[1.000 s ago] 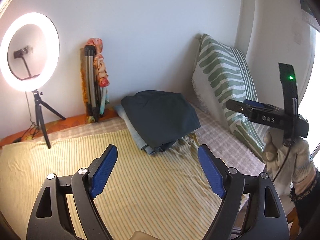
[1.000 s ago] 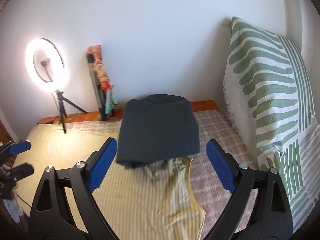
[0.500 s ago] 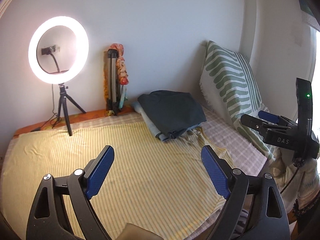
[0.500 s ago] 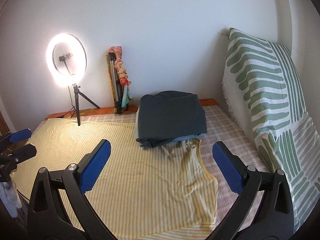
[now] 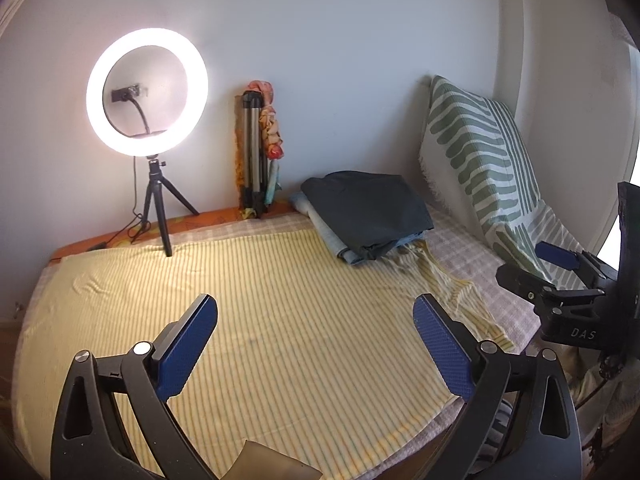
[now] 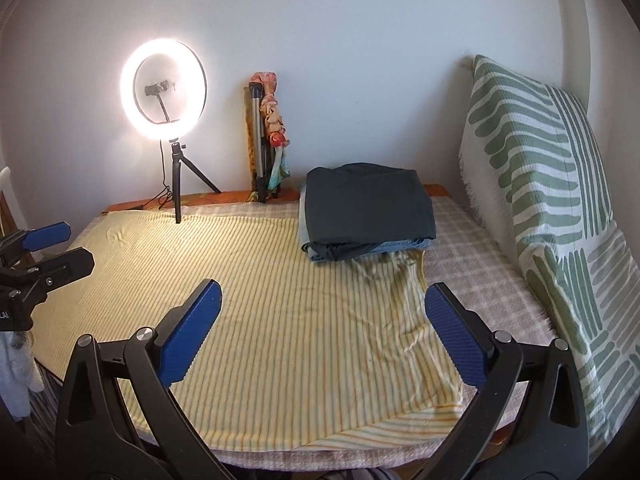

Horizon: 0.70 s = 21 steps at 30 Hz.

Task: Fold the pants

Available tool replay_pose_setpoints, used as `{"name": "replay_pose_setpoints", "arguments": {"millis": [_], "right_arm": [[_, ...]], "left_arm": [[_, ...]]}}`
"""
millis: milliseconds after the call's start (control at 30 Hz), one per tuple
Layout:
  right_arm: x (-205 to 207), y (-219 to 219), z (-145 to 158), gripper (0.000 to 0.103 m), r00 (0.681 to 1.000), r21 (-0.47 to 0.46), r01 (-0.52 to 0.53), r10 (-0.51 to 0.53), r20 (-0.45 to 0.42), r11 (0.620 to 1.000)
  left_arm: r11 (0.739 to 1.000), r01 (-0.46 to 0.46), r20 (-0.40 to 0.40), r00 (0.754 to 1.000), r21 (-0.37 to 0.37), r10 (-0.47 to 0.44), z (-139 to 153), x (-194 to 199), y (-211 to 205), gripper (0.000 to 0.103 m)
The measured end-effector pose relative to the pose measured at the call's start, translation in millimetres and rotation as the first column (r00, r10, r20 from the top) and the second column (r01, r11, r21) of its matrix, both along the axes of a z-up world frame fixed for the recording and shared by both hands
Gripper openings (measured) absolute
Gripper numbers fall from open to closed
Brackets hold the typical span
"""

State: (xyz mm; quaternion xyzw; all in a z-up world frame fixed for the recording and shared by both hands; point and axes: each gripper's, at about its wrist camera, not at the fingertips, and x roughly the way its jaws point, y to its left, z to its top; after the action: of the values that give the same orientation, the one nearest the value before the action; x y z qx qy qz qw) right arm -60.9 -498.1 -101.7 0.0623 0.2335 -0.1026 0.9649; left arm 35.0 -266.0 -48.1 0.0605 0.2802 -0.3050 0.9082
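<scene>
Yellow striped sheet [image 6: 280, 304] covers bed. Folded dark pants [image 6: 368, 208] sit on a stack at far end, nr green-patterned pillow [image 6: 536, 184]. L gripper [image 5: 316, 344]: jaws just been opening, now wide, nothing btwn. R gripper [image 6: 322, 332]: jaws wide apart, empty, touching nothing.

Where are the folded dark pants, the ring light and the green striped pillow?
folded dark pants [image 6: 370, 200], right wrist view, middle of top face.
ring light [image 5: 147, 92], left wrist view, the mount inside the glowing ring.
green striped pillow [image 6: 536, 184], right wrist view, front face.
</scene>
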Motion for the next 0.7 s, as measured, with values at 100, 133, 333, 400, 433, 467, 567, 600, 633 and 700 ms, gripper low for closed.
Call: {"name": "replay_pose_setpoints", "arguments": {"millis": [100,133,333,400,433,467,567,600,633,700], "right_arm": [[-4,2,-1,0.103,1.000,0.014,0.015,-0.015,0.004,1.000],[-5,3,-1,0.103,1.000,0.015,0.019,-0.019,0.006,1.000],[-4,8,0,0.103,0.999,0.001,0.037,-0.037,0.008,0.999],[-5,8,1,0.103,0.999,0.010,0.036,-0.036,0.013,0.999],[-5,8,1,0.103,0.999,0.014,0.036,-0.036,0.013,0.999],[-4,8,1,0.103,0.999,0.019,0.035,-0.035,0.012,0.999],[-3,9,0,0.103,0.999,0.019,0.035,-0.035,0.010,0.999],[-3,9,0,0.103,0.999,0.018,0.036,-0.036,0.009,0.999],[-3,9,0,0.103,0.999,0.018,0.037,-0.037,0.008,0.999],[-3,9,0,0.103,0.999,0.022,0.037,-0.037,0.007,0.999]], "left_arm": [[1.000,-0.021,0.018,1.000,-0.003,0.021,-1,-3,7,0.099],[1.000,-0.020,0.019,1.000,-0.007,0.020,-1,-3,9,0.099],[0.998,0.002,-0.033,0.999,-0.068,-0.004,-1,-2,20,0.099],[0.997,-0.005,-0.047,0.999,-0.079,0.002,-1,-1,23,0.099],[0.997,-0.006,-0.049,0.999,-0.077,0.002,-1,0,23,0.099],[0.997,-0.005,-0.049,0.999,-0.075,0.001,-1,0,23,0.099],[0.998,-0.004,-0.048,0.999,-0.064,0.001,-2,0,23,0.099],[0.998,-0.006,-0.046,0.999,-0.061,0.003,-2,0,23,0.099],[0.998,-0.004,-0.045,0.999,-0.060,0.001,-2,0,23,0.099],[0.998,0.002,-0.045,0.999,-0.056,-0.004,-3,-1,22,0.099]]}}
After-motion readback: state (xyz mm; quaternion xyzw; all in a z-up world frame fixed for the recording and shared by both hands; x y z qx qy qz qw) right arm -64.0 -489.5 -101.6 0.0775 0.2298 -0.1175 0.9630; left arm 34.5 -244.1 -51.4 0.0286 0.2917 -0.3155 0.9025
